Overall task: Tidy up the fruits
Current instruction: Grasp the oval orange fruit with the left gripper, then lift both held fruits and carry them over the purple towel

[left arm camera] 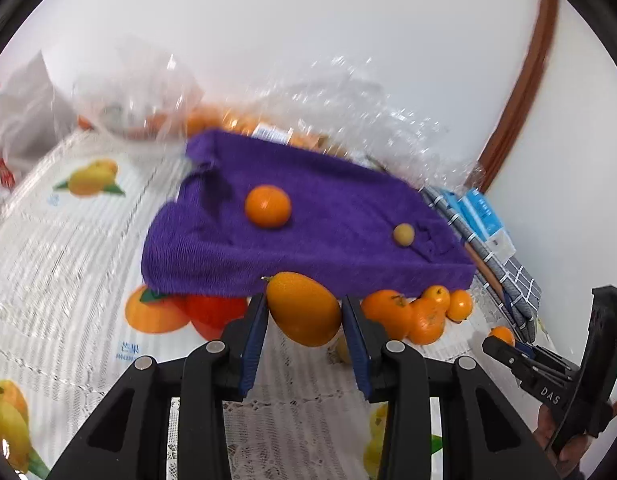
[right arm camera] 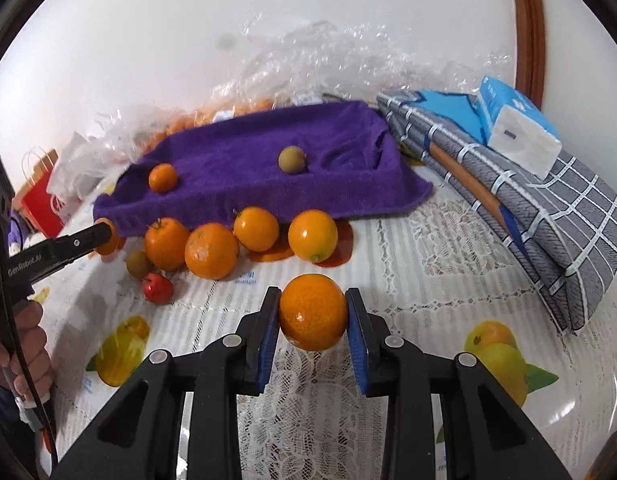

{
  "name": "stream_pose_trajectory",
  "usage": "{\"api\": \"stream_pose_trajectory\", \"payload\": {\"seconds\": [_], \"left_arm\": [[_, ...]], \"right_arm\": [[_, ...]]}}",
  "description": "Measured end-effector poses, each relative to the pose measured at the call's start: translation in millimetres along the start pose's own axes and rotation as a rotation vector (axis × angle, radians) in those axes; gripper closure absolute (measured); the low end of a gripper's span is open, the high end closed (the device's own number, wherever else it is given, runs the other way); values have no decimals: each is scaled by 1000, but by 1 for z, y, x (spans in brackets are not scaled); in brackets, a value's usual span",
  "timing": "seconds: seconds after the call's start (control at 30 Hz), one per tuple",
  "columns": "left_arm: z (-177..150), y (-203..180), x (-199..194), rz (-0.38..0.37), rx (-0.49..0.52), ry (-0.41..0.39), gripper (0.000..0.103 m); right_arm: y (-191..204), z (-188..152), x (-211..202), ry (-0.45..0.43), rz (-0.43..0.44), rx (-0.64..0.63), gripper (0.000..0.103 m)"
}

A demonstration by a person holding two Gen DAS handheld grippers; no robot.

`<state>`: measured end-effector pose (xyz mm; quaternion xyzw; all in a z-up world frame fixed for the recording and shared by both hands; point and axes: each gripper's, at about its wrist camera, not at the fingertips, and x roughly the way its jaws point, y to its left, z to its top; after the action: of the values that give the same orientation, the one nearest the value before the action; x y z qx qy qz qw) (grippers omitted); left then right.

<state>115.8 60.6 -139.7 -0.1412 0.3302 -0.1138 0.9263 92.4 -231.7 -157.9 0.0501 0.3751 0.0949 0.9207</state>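
The worktop (right arm camera: 408, 264) is covered with a white lace-patterned cloth printed with fruit pictures, and it stands against a plain white wall. At the far left sit a red paper bag (right arm camera: 38, 200) and crumpled clear plastic bags (right arm camera: 108, 140) holding more orange fruit. In the middle a purple towel (right arm camera: 244, 152) lies spread, raised at the back. On it rest a small orange (right arm camera: 162, 178) toward the left and a small brownish-green round fruit (right arm camera: 292, 160) toward the right, well apart. Along the towel's front edge runs a row of four oranges (right arm camera: 211, 251), some touching, with a small greenish fruit (right arm camera: 138, 264) and a small red fruit (right arm camera: 158, 288) just in front of the row's left end. To the right lie folded grey checked fabric (right arm camera: 548, 240) and a blue and white tissue pack (right arm camera: 516, 128) on top of it; a curved brown wooden frame (right arm camera: 530, 32) rises behind.

The left gripper (left arm camera: 304, 312) points downward over the towel's front edge, and its blue-padded fingers (left arm camera: 254, 344) stand on either side of an oval orange fruit (left arm camera: 304, 310), pressing its sides. In the right wrist view a hand (right arm camera: 24, 344) grips its handle at the left edge.

The right gripper (right arm camera: 313, 314) tilts down over the bare cloth in front of the row, fingers (right arm camera: 268, 340) clamped on a round orange (right arm camera: 313, 312), lifted clear of the worktop.
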Motion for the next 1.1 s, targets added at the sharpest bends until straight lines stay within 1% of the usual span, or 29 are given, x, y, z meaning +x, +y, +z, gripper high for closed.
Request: {"api": "stream_pose_trajectory", "payload": {"seconds": [0.1, 0.27, 0.4, 0.53, 0.7, 0.9, 1.0, 1.1], "left_arm": [[1, -7, -6, 3, 30, -33, 67], [1, -6, -5, 2, 14, -26, 67], [1, -4, -6, 9, 7, -36, 67], [1, -2, -7, 29, -2, -46, 67], [3, 1, -10, 29, -21, -58, 67], [3, 4, -10, 35, -37, -53, 67], [3, 3, -11, 39, -31, -59, 67], [6, 1, -16, 46, -27, -84, 67]], "right_arm": [[-4, 0, -2, -11, -6, 24, 71], [-8, 1, -6, -34, 16, 47, 71], [-11, 0, -14, -75, 43, 59, 71], [-14, 0, -15, -77, 43, 76, 71], [-14, 0, -16, -85, 54, 82, 71], [-19, -1, -20, -107, 66, 105, 71], [-19, 4, -21, -97, 62, 103, 71], [-16, 16, -29, -116, 74, 92, 71]]}}
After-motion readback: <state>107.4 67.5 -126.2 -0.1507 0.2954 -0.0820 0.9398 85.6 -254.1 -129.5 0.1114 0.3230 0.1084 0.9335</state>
